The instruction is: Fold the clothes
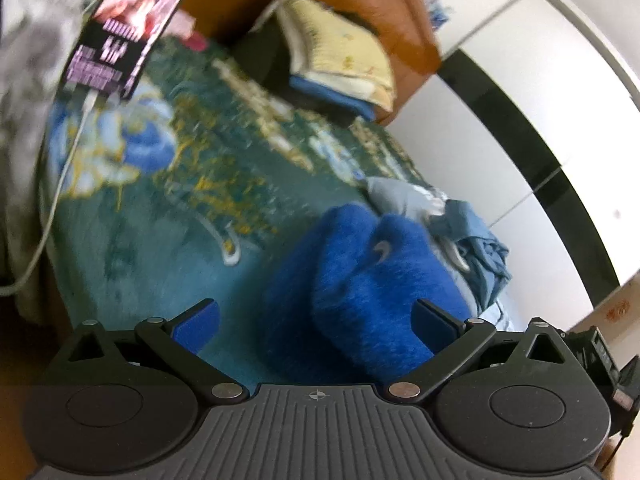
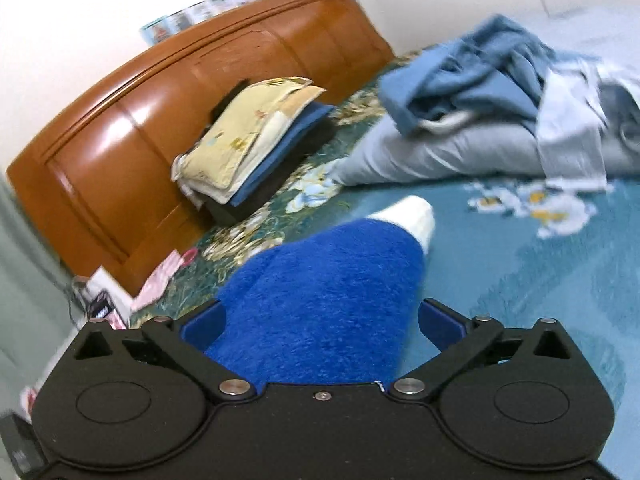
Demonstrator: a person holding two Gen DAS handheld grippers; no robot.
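Note:
A fluffy bright-blue garment (image 1: 360, 280) lies bunched on the teal flowered bedspread (image 1: 160, 240). My left gripper (image 1: 316, 324) stands open just before it, with the garment's near end between the wide jaws and nearer the right pad. In the right wrist view the same blue garment (image 2: 332, 292) runs forward between the spread jaws of my right gripper (image 2: 322, 326), which is open. Its far end shows a white cuff (image 2: 412, 212). Whether the pads brush the fabric I cannot tell.
A heap of unfolded blue and grey clothes (image 2: 500, 92) lies on the bed beyond. A folded stack (image 2: 248, 144) sits against the wooden headboard (image 2: 140, 120). A white cable (image 1: 60, 184) trails at the left. White floor with a black stripe (image 1: 520, 140) lies past the bed's edge.

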